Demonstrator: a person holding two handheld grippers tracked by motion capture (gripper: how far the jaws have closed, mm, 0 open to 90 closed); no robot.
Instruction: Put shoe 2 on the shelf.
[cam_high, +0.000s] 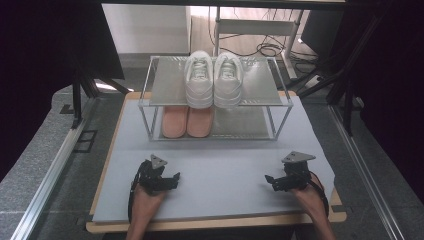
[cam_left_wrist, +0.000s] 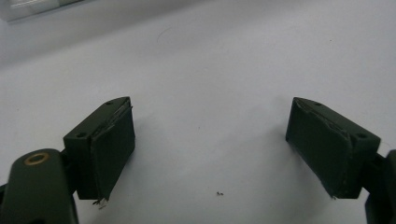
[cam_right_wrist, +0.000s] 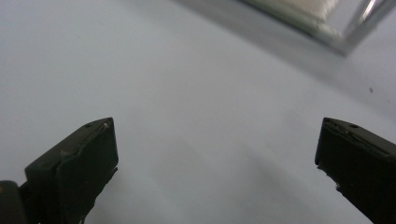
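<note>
Grey mat (cam_high: 220, 165), white sneakers (cam_high: 213, 80) atop rack (cam_high: 280, 97)

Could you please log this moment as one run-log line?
left gripper: open, empty | right gripper: open, empty | white shoes: top shelf | pink shoes: bottom shelf

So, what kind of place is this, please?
Probably a lab recording station, not a home: a two-tier shoe rack with white sneakers stands on a grey mat, with metal framing beside the table and loose cables behind it.
</note>
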